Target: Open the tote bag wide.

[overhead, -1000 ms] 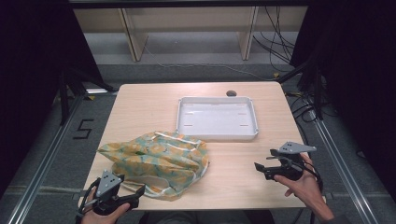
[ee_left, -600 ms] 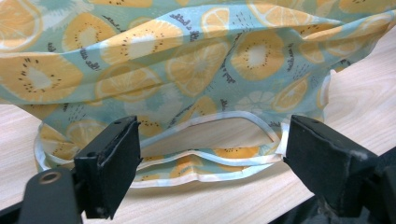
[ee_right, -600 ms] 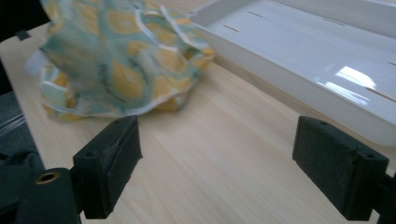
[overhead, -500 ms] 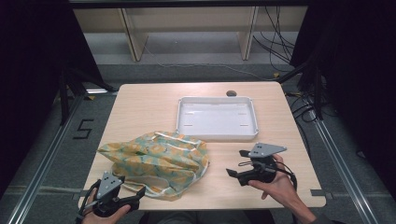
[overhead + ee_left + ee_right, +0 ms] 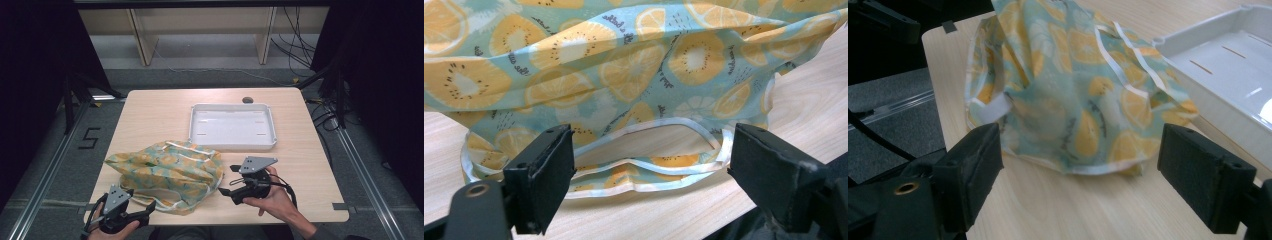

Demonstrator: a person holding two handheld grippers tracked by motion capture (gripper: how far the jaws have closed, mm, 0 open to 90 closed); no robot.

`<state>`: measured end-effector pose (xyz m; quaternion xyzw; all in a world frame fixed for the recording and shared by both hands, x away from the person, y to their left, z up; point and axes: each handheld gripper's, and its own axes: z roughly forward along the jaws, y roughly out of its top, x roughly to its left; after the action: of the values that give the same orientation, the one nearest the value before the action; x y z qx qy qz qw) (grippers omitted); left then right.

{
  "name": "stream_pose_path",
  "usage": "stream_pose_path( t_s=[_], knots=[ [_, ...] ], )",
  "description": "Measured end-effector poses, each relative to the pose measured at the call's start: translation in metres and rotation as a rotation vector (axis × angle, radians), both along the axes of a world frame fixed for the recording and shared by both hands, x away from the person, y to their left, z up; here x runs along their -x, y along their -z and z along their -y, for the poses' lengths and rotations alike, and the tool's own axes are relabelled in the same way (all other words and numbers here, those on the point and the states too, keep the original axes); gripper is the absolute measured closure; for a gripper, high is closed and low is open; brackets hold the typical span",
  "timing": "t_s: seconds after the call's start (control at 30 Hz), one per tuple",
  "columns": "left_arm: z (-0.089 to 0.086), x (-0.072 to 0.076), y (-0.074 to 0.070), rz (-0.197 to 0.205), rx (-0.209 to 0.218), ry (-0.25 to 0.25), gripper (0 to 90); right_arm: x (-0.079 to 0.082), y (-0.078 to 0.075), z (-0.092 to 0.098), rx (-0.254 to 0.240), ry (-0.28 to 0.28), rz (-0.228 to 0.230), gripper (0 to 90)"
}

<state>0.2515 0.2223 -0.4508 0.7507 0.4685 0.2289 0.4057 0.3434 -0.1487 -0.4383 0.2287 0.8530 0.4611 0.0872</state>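
left gripper (image 5: 145, 210): fingers spread, nothing between them, at the near edge of the light wooden surface (image 5: 150, 115), aimed at the bag's white-trimmed loop.
bag: crumpled teal fabric bag with orange-slice print (image 5: 167, 170), lying front-left on the surface, long axis left-right.
right gripper (image 5: 226, 182): fingers spread, empty, just beside the bag's right end, pointing left at it.
nearer: both close; right looks a bit nearer.
white plastic tray (image 5: 232, 146): behind the bag, apart.
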Motion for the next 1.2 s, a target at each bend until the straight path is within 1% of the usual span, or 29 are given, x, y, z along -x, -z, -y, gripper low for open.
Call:
stream_pose_path(
  t_s=[0.03,0.07,0.17,0.2,0.3,0.33,0.37,0.4,0.43,0.47,0.5,0.53,0.57,0.6,0.67,0.7,0.73,0.77,0.8,0.83,0.87,0.9,0.93,1.0,1.07,1.1,1.13,1.17,1.2],
  knots=[
    [0.0,0.0,0.0,0.0,-0.001,0.0,17.3,0.0,0.001,-0.005,-0.008,-0.006,0.01,20.2],
    [0.0,-0.001,0.001,0.004,0.006,0.003,17.3,0.0,0.0,-0.011,0.004,-0.033,0.017,20.5],
    [0.0,-0.001,0.001,0.004,0.008,0.007,17.3,-0.001,0.003,-0.023,0.013,-0.043,0.019,20.0],
    [0.001,-0.001,0.001,0.0,0.012,-0.001,17.3,-0.001,0.004,-0.027,0.022,-0.048,0.017,19.7],
    [0.0,-0.001,0.001,0.004,0.004,0.005,17.3,-0.002,0.007,-0.039,0.041,-0.068,0.027,20.3],
    [0.0,0.0,0.0,0.0,0.003,-0.001,17.3,-0.003,0.01,-0.044,0.045,-0.075,0.038,21.1],
    [0.0,-0.001,0.001,0.006,0.007,0.007,17.3,-0.004,0.01,-0.048,0.06,-0.08,0.035,21.8],
    [0.0,-0.001,0.001,0.006,0.007,0.007,17.3,-0.005,0.011,-0.051,0.068,-0.086,0.042,23.2],
    [0.001,0.001,0.0,-0.007,0.009,-0.008,17.3,-0.007,0.013,-0.054,0.06,-0.078,0.045,25.8],
    [0.001,0.001,0.0,-0.008,0.013,-0.009,17.3,-0.008,0.014,-0.056,0.072,-0.086,0.026,29.2],
    [0.001,0.0,0.0,-0.005,0.004,0.001,17.3,-0.009,0.015,-0.059,0.075,-0.082,0.038,33.1],
    [0.001,0.001,0.0,-0.007,0.005,-0.006,17.3,-0.011,0.016,-0.061,0.087,-0.078,0.035,38.1],
    [0.001,0.001,0.0,-0.007,0.005,-0.006,17.3,-0.012,0.017,-0.062,0.092,-0.082,0.048,46.0],
    [0.001,0.0,0.0,-0.004,0.007,-0.002,17.3,-0.012,0.017,-0.062,0.092,-0.082,0.048,46.0],
    [0.001,0.001,0.0,-0.008,0.013,-0.011,17.3,-0.015,0.018,-0.064,0.108,-0.088,0.047,62.4],
    [0.0,0.0,0.0,0.001,-0.001,0.005,17.4,-0.017,0.019,-0.064,0.129,-0.094,0.039,70.7],
    [-0.001,0.0,0.0,0.004,-0.007,0.01,17.4,-0.017,0.02,-0.065,0.137,-0.08,0.051,78.8],
    [-0.001,0.0,0.0,0.004,-0.004,0.009,17.5,-0.018,0.021,-0.065,0.148,-0.08,0.061,87.9],
    [-0.001,0.0,-0.001,-0.005,-0.013,0.006,17.5,-0.018,0.021,-0.065,0.148,-0.08,0.061,87.9],
    [-0.001,0.0,0.0,0.002,-0.002,0.004,17.5,-0.018,0.02,-0.065,0.153,-0.086,0.063,89.5],
    [-0.001,0.0,-0.001,0.002,-0.004,0.004,17.5,-0.017,0.018,-0.063,0.168,-0.086,0.055,90.0],
    [-0.001,0.0,-0.001,0.002,-0.004,0.004,17.5,-0.017,0.018,-0.063,0.168,-0.086,0.055,90.0],
    [0.0,0.002,-0.001,-0.015,-0.001,-0.016,17.5,-0.018,0.017,-0.062,0.172,-0.088,0.069,90.0],
    [-0.001,0.001,0.0,0.003,0.009,-0.002,17.5,-0.018,0.015,-0.059,0.169,-0.085,0.075,90.0],
    [-0.001,0.0,0.0,0.007,0.011,-0.003,17.5,-0.017,0.012,-0.056,0.165,-0.076,0.067,90.0],
    [-0.001,0.001,0.0,0.003,0.013,-0.006,17.6,-0.018,0.01,-0.05,0.167,-0.068,0.059,90.0],
    [-0.001,0.001,0.0,0.003,0.013,-0.006,17.6,-0.018,0.01,-0.05,0.167,-0.068,0.059,90.0],
    [-0.001,0.001,0.0,0.002,0.016,-0.01,17.6,-0.017,0.008,-0.046,0.165,-0.059,0.042,90.0],
    [-0.001,0.0,0.0,0.01,0.009,0.0,17.6,-0.017,0.008,-0.043,0.165,-0.053,0.037,90.0]
  ],
)
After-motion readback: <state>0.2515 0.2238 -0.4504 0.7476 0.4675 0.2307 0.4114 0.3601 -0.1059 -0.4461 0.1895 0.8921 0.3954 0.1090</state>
